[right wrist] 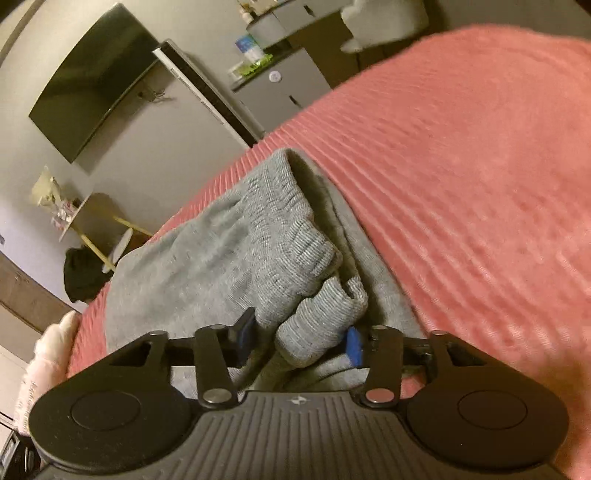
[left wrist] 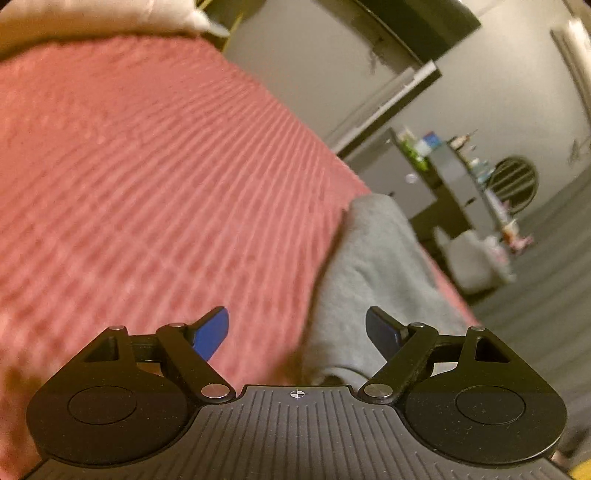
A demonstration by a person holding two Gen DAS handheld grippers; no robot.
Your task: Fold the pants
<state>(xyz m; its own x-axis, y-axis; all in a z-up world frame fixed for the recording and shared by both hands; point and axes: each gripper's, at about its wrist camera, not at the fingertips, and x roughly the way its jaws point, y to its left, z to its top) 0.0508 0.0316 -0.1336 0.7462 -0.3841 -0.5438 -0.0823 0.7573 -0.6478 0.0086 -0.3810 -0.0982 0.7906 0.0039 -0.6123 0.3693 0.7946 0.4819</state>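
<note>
Grey sweatpants [right wrist: 229, 251] lie bunched near the edge of a bed with a pink ribbed blanket [right wrist: 461, 155]. In the right wrist view my right gripper [right wrist: 299, 341] has its blue pads around a ribbed grey cuff [right wrist: 317, 317] of the pants, gripping it. A second ribbed cuff [right wrist: 295, 236] lies just beyond. In the left wrist view my left gripper [left wrist: 297, 334] is open and empty, its fingers spread over the blanket [left wrist: 147, 166]. The grey pants [left wrist: 373, 280] lie just ahead of its right finger. The view is blurred.
The bed edge runs past the pants. Beyond it are a grey floor [left wrist: 535, 295], a grey cabinet [right wrist: 284, 85] with small items on top, a wall TV [right wrist: 88, 81], a small side table [right wrist: 88, 218] and a white pillow [left wrist: 92, 18].
</note>
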